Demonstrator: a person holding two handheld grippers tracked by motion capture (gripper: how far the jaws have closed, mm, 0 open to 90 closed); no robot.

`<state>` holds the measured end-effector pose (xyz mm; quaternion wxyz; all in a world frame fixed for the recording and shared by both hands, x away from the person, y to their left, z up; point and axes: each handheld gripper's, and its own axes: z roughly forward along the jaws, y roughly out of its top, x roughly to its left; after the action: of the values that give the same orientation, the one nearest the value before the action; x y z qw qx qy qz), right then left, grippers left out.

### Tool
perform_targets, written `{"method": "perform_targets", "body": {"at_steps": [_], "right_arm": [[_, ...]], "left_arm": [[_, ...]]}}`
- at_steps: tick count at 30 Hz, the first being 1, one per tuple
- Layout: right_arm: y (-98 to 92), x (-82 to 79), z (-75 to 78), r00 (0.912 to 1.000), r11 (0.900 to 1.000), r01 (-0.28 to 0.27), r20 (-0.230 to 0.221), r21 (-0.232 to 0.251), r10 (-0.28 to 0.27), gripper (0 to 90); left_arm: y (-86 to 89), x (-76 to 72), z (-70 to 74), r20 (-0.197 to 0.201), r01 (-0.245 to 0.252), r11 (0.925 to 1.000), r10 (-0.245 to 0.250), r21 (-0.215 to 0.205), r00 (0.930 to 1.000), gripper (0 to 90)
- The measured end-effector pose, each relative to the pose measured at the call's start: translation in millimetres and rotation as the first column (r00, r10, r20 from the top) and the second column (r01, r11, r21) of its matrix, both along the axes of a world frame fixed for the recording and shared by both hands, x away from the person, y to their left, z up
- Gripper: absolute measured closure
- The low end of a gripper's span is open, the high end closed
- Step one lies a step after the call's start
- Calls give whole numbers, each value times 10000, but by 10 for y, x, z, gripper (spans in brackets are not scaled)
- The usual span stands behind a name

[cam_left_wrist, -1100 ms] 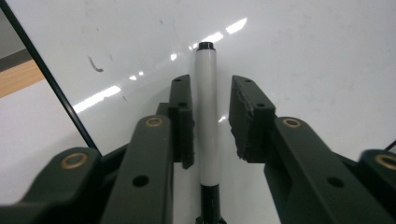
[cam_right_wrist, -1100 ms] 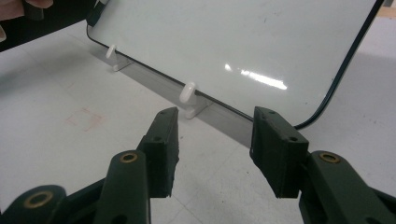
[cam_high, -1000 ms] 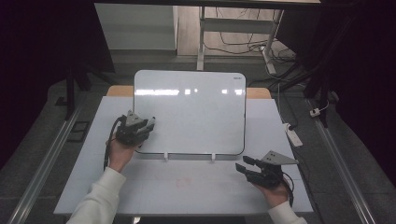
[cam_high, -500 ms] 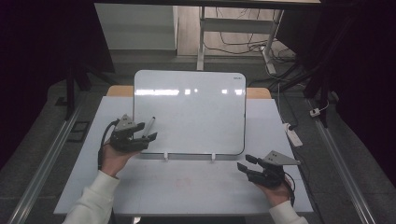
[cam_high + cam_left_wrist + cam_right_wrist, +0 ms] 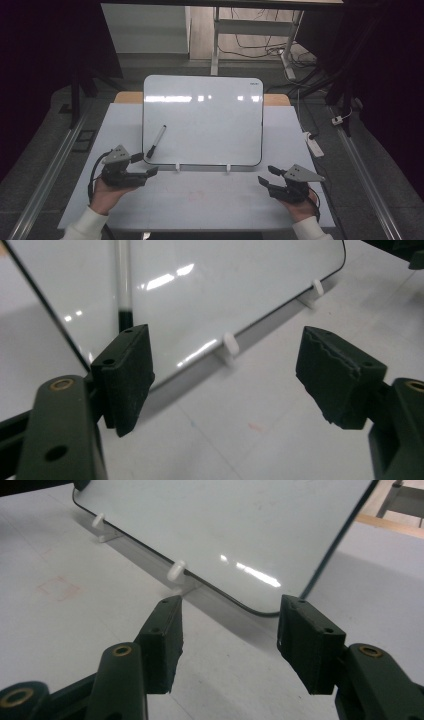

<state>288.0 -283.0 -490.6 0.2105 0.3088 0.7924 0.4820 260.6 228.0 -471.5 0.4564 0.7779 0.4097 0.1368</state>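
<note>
Since the marker lies loose on the sloping whiteboard, near the board's lower left edge with its dark cap end pointing down toward the left claw, it reads as a light, stiff, smooth-barrelled thing that could roll or slide if nudged. The best hold is likely across the middle of the barrel, jaws square to its length (a pinch near the cap end might let it pivot). The left claw has just been opening and now stands wide apart with nothing between its jaws; in the left gripper view the marker sits just beyond the left pad. The right claw has also been opening, its jaws apart and empty, resting low on the white surface near the board's right corner. The whiteboard is propped on small white pegs, so a hard push could shift it. Nothing else crowds the marker; a white power strip lies well apart at the right edge.
</note>
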Motion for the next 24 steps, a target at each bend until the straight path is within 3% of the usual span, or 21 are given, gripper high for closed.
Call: {"method": "perform_targets", "body": {"at_steps": [5,11,13,16,24], "right_arm": [[-76,-18,-32,9998,9997,88,187,-242,-84,418],[-139,-23,-95,9995,9978,146,294,-651,-127,401],[-146,-22,-116,9996,9972,120,275,-735,-100,399],[-134,-21,-137,9998,9970,89,203,-766,-74,398],[-112,-15,-153,9996,9960,-11,289,-893,37,398]], "left_arm": [[130,-184,-155,-120,-126,9999,125,-79,9998,219],[192,-334,-334,-220,-92,9999,95,125,9997,217],[202,-355,-390,-318,-141,9998,145,149,9994,218],[184,-357,-407,-250,-173,9980,188,601,9995,218],[151,-295,-413,-208,-196,9976,210,670,9996,221]]}}
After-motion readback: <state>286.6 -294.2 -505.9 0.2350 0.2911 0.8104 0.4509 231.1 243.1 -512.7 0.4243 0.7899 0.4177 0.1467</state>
